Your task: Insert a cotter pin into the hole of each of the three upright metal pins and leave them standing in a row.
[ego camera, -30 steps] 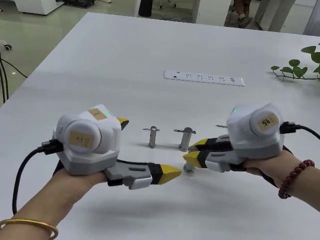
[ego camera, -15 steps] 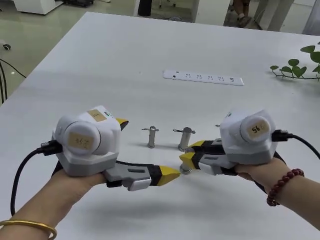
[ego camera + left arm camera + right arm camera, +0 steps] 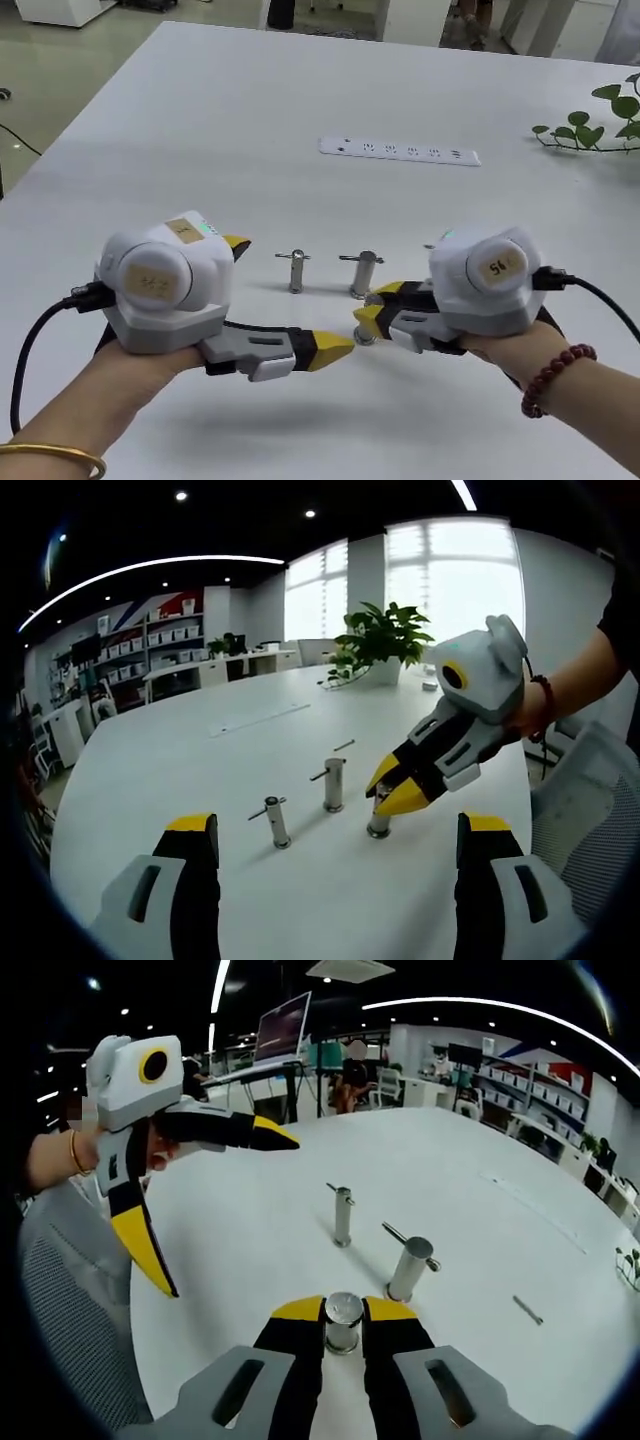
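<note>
Two metal pins stand upright on the white table, the left pin (image 3: pixel 296 270) and the middle pin (image 3: pixel 362 273). Each has a cotter pin through its top. A third, shorter metal pin (image 3: pixel 367 338) stands nearer me with my right gripper (image 3: pixel 370 316) shut on it. In the right gripper view the yellow jaws press both sides of this pin (image 3: pixel 343 1322). My left gripper (image 3: pixel 285 295) hangs open to the left, its jaws wide apart and holding nothing. A loose cotter pin (image 3: pixel 527 1309) lies on the table behind the right gripper.
A white power strip (image 3: pixel 399 151) lies across the far middle of the table. A green plant (image 3: pixel 590 125) trails in at the far right edge. The table's left edge drops to the floor at the upper left.
My right gripper has drawn slightly left, closer onto the short pin. The left gripper and the two standing pins have stayed put, and the head camera has shifted a little.
</note>
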A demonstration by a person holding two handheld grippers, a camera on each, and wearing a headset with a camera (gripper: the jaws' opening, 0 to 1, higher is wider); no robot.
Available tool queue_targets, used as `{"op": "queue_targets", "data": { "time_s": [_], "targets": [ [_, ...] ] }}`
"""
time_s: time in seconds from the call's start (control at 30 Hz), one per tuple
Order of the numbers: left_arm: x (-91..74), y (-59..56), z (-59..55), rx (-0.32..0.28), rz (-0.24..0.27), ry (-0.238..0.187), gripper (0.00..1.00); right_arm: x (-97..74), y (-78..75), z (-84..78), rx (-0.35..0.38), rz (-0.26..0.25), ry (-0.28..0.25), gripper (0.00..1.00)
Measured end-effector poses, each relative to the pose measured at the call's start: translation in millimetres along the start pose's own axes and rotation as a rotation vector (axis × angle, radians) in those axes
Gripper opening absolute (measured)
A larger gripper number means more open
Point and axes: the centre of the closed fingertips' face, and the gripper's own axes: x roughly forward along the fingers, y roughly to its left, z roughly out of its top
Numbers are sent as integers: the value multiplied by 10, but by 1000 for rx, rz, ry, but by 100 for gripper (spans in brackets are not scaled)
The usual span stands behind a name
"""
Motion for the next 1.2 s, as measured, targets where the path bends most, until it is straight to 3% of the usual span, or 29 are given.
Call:
{"op": "queue_targets", "data": {
  "time_s": [0.3,0.57,0.93,1.2],
  "targets": [
    [5,-16,-20,9,-3,12,99,23,10,-53,14,-10,24,10],
    [4,-9,-32,8,-2,17,99,-18,50,-81,25,19,21,15],
    [-3,-16,-12,0,-4,9,99,-148,-32,-122,54,40,19,20],
    [-3,6,-23,1,2,9,99,-256,-149,-150,63,25,21,21]
  ]
}}
